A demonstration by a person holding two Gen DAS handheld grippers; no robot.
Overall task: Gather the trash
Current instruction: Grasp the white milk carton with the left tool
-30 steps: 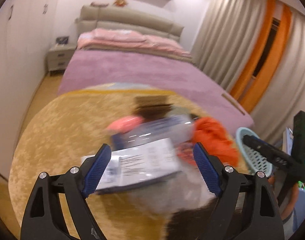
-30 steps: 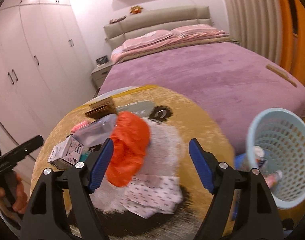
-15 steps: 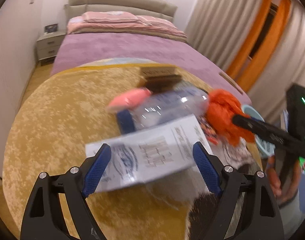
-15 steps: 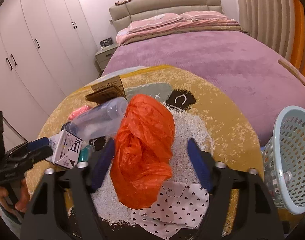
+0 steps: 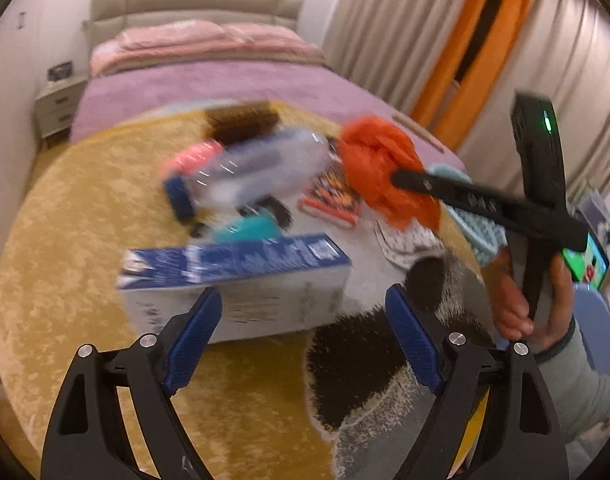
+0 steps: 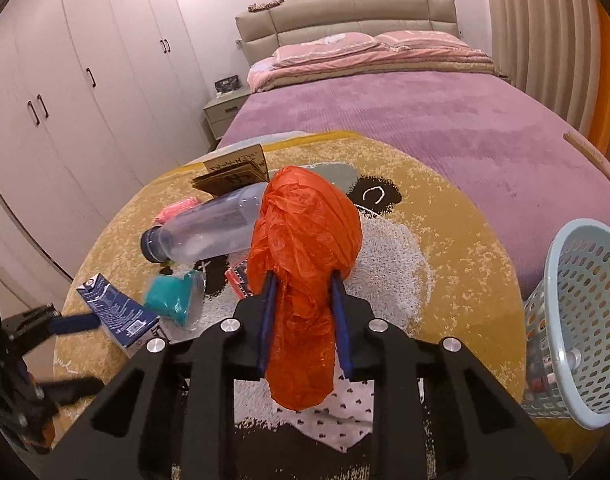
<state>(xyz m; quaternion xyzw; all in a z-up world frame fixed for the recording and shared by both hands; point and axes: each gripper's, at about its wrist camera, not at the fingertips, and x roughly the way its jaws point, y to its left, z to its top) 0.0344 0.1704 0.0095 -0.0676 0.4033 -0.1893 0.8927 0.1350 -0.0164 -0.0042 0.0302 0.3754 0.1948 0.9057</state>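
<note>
In the left wrist view, motion blur is smearing the clear bottle (image 5: 261, 172), the pink item (image 5: 193, 156) at its ten o'clock and the print on the blue and white carton (image 5: 233, 280). In the right wrist view, the orange plastic bag (image 6: 305, 264) is hiding the red packet (image 6: 237, 280) at its nine o'clock, and the frame's three o'clock edge is cropping the pale blue basket (image 6: 577, 312), whose contents are staying too small to identify.

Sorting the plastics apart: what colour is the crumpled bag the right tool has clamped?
Orange-red; the plastic bag shows best in the right wrist view.
</note>
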